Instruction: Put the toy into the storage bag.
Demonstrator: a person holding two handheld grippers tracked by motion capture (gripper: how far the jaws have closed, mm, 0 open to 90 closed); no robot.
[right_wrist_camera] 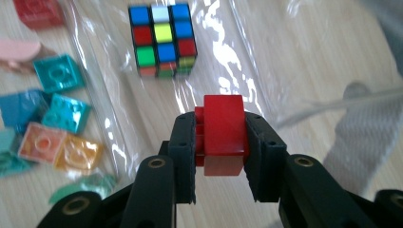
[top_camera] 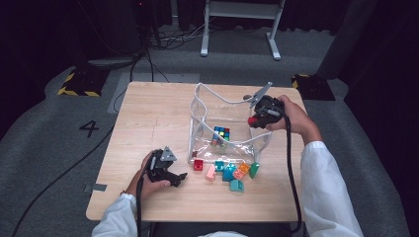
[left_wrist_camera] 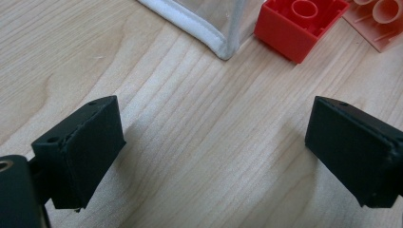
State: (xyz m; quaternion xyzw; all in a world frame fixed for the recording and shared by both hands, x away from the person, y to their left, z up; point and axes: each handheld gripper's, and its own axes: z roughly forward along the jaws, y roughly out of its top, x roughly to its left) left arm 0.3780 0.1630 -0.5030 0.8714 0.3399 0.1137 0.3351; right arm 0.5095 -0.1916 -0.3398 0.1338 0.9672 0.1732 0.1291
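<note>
My right gripper (right_wrist_camera: 219, 142) is shut on a red brick (right_wrist_camera: 222, 133) and hangs above the open top of a clear plastic bag (top_camera: 200, 123), at the bag's right side (top_camera: 257, 120). Inside the bag lies a colourful puzzle cube (right_wrist_camera: 162, 39) (top_camera: 221, 136). My left gripper (left_wrist_camera: 214, 147) rests low over bare wood at the front left (top_camera: 170, 175), jaws wide open with nothing between them. Just ahead of it are the bag's white-edged corner (left_wrist_camera: 223, 47) and another red brick (left_wrist_camera: 297, 23) (top_camera: 198, 165).
Several loose bricks in teal, pink, orange and green (top_camera: 232, 173) lie in a row in front of the bag. The wooden table (top_camera: 148, 118) has free room at its left and far side. A white desk frame (top_camera: 242, 19) stands on the floor beyond.
</note>
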